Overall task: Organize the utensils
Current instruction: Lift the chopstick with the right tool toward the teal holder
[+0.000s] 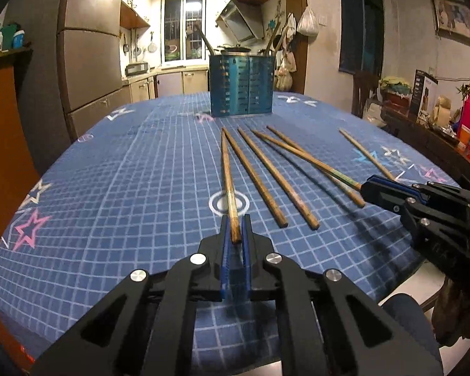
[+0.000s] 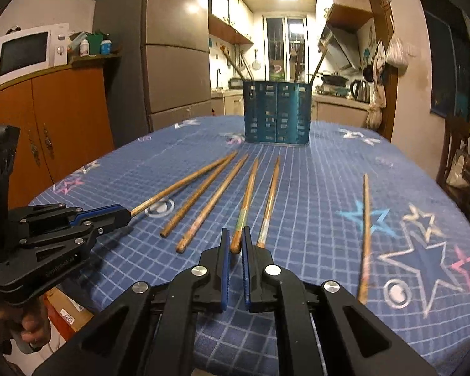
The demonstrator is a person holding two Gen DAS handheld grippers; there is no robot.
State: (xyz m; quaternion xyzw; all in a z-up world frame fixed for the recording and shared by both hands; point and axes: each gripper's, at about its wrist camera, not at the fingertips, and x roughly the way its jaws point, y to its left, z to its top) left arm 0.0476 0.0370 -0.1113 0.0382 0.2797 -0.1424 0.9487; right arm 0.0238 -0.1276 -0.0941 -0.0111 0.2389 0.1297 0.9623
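Note:
Several wooden chopsticks lie fanned out on the blue checked tablecloth [image 1: 125, 172]. My left gripper [image 1: 236, 221] is shut on the near end of the leftmost chopstick [image 1: 227, 163]; from the right wrist it shows at the left [image 2: 127, 214]. My right gripper [image 2: 235, 232] is shut on the near end of a greenish-tinted chopstick [image 2: 247, 200], and it appears at the right in the left wrist view [image 1: 365, 186]. Two loose chopsticks [image 1: 266, 188] lie between the held ones. One lone chopstick [image 2: 366, 235] lies far right. A blue perforated utensil holder [image 1: 241, 86] stands at the table's far side with a few sticks in it.
The table's rounded edge runs close below both grippers. A fridge [image 2: 175, 47] and an orange cabinet [image 2: 62, 119] with a microwave [image 2: 22, 51] stand to the left. A cluttered side table [image 1: 438, 119] is at the right. A hand [image 2: 31, 329] holds the left gripper's grip.

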